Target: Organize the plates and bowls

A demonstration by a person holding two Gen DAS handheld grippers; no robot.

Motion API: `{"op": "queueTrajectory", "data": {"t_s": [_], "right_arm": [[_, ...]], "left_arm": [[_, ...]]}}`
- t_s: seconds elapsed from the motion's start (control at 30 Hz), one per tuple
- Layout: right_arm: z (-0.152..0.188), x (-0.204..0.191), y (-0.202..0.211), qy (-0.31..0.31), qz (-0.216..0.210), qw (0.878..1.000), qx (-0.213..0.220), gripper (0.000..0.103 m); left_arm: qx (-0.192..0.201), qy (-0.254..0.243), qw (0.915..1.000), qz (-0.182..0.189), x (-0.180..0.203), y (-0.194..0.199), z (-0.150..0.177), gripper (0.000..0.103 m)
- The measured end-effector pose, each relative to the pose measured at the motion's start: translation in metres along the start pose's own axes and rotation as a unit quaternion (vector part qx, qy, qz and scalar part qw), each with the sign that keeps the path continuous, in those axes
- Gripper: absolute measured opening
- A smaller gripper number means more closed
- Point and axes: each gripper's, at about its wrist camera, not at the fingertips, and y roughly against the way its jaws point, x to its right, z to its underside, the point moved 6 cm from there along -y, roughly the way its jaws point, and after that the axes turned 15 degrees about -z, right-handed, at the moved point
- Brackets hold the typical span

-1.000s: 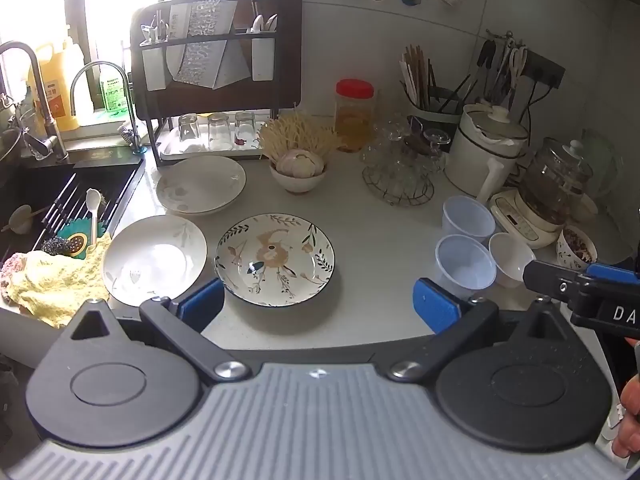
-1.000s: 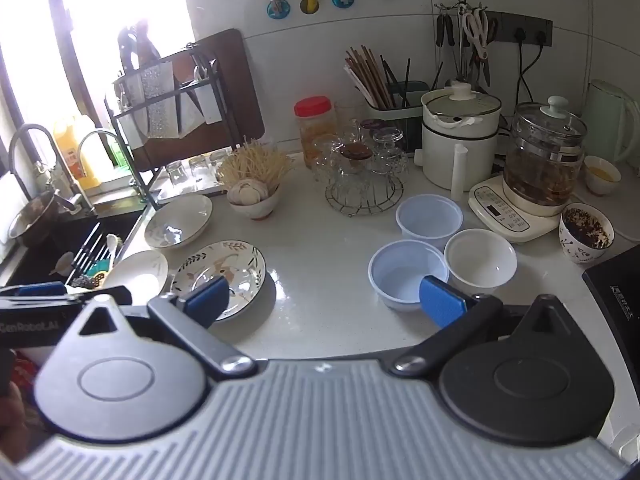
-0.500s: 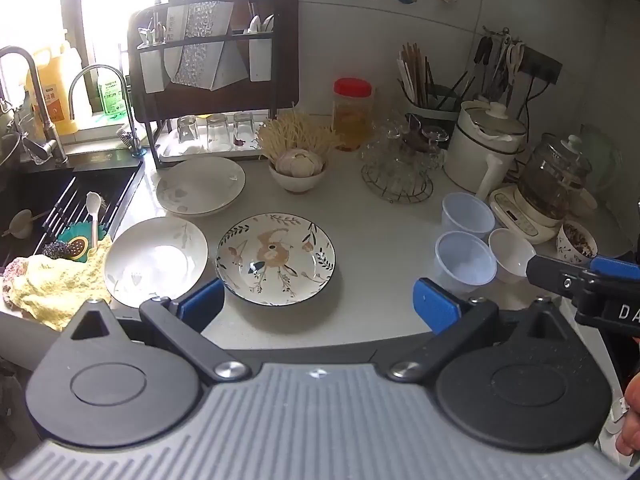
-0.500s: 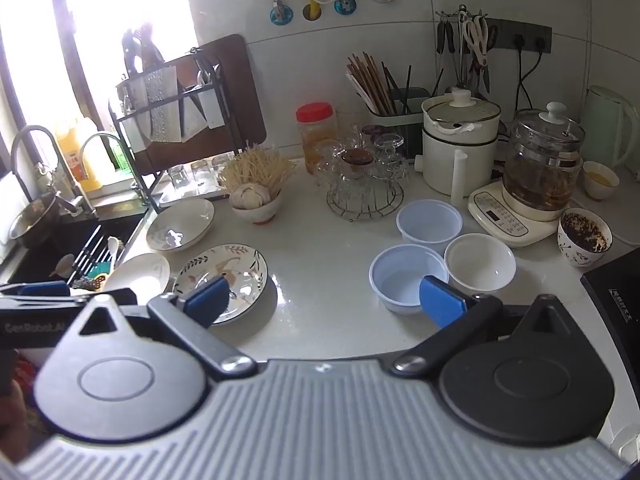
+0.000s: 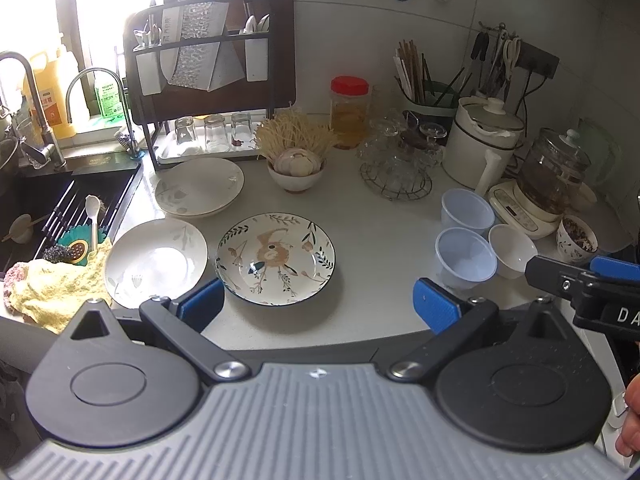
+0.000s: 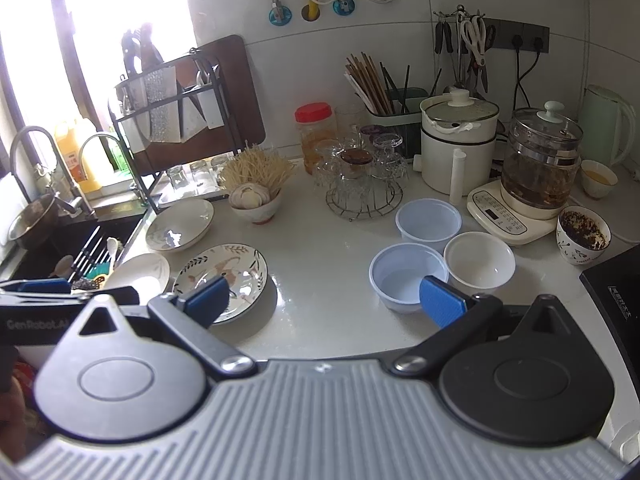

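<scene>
A patterned plate [image 5: 275,258] [image 6: 224,276] lies on the white counter, with a plain white plate [image 5: 156,262] [image 6: 138,276] to its left and another white plate [image 5: 199,186] [image 6: 179,226] behind. To the right stand two translucent bluish bowls [image 5: 466,258] [image 6: 408,276] [image 5: 467,211] [image 6: 429,220] and a small white bowl [image 5: 512,250] [image 6: 479,262]. My left gripper [image 5: 316,306] hovers open just in front of the patterned plate, empty. My right gripper [image 6: 324,300] is open and empty above the counter's near edge, its right finger over the nearer bluish bowl.
A sink [image 5: 60,208] with utensils and a yellow cloth [image 5: 56,284] lies at the left. A dish rack [image 5: 208,76], a garlic bowl [image 5: 296,168], a glass holder [image 5: 396,164], a white pot [image 5: 484,140], a glass kettle [image 5: 556,176] and a filled cup [image 6: 583,236] line the back and right.
Both grippers have risen and drawn back slightly, so the counter objects sit a little lower in view. Nothing on the counter has moved.
</scene>
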Motion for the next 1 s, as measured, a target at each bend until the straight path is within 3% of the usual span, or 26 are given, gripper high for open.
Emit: {"op": "queueTrajectory", "data": {"t_s": [1.0], "right_arm": [[0.0087, -0.0026, 0.0048, -0.007, 0.000, 1.000, 0.001, 0.103]], "left_arm": [[0.006, 0.000, 1.0000, -0.002, -0.0058, 0.0085, 0.0029, 0.102]]}}
